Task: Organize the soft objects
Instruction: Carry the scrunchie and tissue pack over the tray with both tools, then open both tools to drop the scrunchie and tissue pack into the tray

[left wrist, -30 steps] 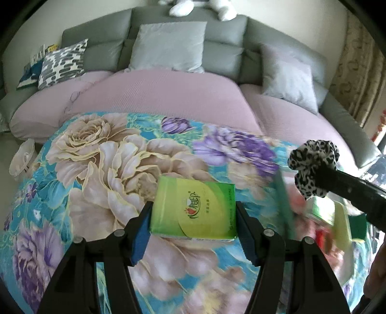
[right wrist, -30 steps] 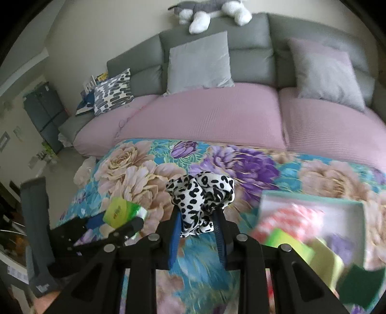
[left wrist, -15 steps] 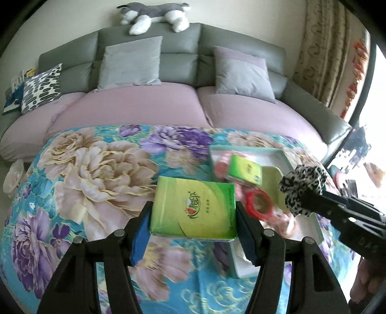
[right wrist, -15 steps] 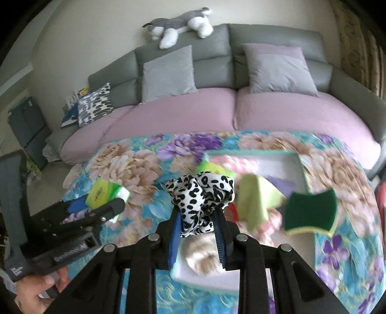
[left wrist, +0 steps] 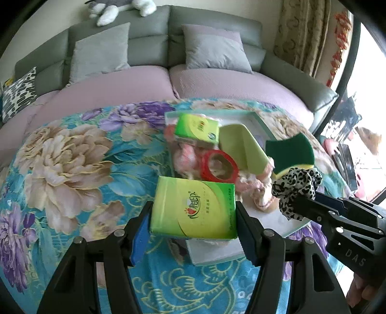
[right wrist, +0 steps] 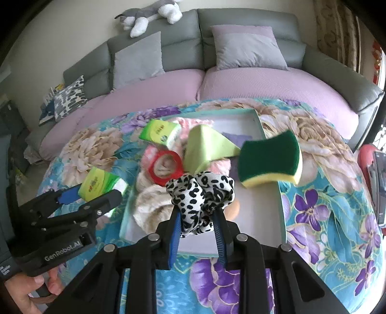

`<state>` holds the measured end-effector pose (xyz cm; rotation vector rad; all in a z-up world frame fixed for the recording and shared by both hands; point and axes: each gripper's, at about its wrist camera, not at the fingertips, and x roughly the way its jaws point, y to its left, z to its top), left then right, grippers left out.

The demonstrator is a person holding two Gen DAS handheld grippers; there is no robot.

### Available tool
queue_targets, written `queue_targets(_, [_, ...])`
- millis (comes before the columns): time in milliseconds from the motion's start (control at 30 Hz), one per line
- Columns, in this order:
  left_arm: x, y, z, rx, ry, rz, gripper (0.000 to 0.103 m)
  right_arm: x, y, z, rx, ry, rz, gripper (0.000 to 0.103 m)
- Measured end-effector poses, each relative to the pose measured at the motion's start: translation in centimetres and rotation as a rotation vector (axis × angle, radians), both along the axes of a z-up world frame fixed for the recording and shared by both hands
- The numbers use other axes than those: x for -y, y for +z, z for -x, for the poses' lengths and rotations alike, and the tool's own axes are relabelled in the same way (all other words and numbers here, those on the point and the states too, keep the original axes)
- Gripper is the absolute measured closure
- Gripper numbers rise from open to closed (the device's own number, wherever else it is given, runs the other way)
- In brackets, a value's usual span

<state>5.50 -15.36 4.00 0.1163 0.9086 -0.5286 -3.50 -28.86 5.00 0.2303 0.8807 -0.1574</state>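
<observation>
– Left gripper point(left wrist: 193, 229)?
– Its jaws are pinching a green tissue pack point(left wrist: 194, 207) over the near edge of the box point(right wrist: 281, 210).
– Right gripper point(right wrist: 197, 231)?
– Its jaws are squeezing a leopard-print scrunchie point(right wrist: 201, 195) above the box.

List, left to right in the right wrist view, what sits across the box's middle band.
Held tissue pack → red ring → light green cloth → green sponge.

Grey sofa point(right wrist: 241, 31), mauve seat covers point(right wrist: 265, 84), plush dog point(right wrist: 149, 17) on backrest, patterned curtain point(left wrist: 301, 33).
</observation>
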Motion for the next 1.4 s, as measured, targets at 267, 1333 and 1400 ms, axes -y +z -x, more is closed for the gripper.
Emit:
queue_targets(267, [2.3,-2.0,0.3,-0.023,-0.048,-0.034,0.037,1.0,-2.2,-0.2,-0.047,-0.020,0.015,0.075])
queue_targets(1333, [3.7,-4.7,0.6,-0.115,-0.088,-0.079,0.036,2.1,-5.3,-0.3,-0.134,-0.038,-0.001,0.050])
queue_targets(1400, [3.5,-4.4,0.7,-0.115,-0.089,-0.075,0.036,2.0,-5.0,-0.2,-0.132,-0.040,0.006,0.047])
